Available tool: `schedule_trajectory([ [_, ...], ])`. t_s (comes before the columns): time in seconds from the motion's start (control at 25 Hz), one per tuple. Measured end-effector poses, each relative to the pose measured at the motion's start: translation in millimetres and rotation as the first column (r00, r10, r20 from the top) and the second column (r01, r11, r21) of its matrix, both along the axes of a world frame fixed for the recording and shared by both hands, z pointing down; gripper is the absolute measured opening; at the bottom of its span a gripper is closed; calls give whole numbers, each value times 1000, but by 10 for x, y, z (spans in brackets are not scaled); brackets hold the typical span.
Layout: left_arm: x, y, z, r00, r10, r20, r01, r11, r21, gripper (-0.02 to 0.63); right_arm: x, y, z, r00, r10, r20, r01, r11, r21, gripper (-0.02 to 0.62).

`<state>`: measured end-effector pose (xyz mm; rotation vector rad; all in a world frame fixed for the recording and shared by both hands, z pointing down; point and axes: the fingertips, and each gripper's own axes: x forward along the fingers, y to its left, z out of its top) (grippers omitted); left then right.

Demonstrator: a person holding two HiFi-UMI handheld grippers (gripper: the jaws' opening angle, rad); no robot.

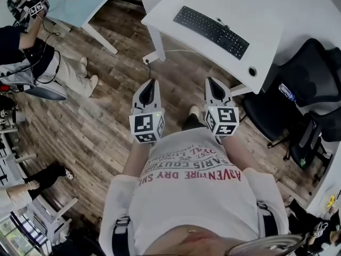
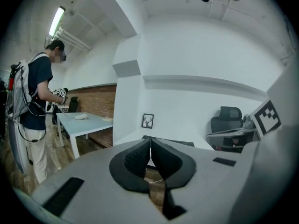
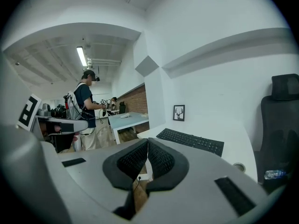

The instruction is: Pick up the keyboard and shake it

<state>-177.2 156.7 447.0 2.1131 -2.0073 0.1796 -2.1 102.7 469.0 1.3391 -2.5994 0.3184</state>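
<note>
Shut tight on nothing, left gripper [image 1: 151, 82] and right gripper [image 1: 212, 81] point side by side over the wooden floor [image 1: 106, 121], close in front of the person's chest. Ahead and slightly right, well apart from both, the black keyboard [image 1: 211, 31] lies on the white bench [image 1: 266, 15], its long axis slanting from far-left to near-right. The right gripper looks nearer, roughly facing the keyboard's near-right end.
</note>
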Motion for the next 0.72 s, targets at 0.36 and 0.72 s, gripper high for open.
schedule_trajectory([
  [0.36,508,-1533,18,997,66,38,-65,998,-23,28,539,-1403,63,999,54,-2,-54,998,-22,25],
  [0.72,964,-2524,152,977,211,25,-209,976,-53,28,1055,-2094,235,979,206,-2,-205,976,-66,26],
])
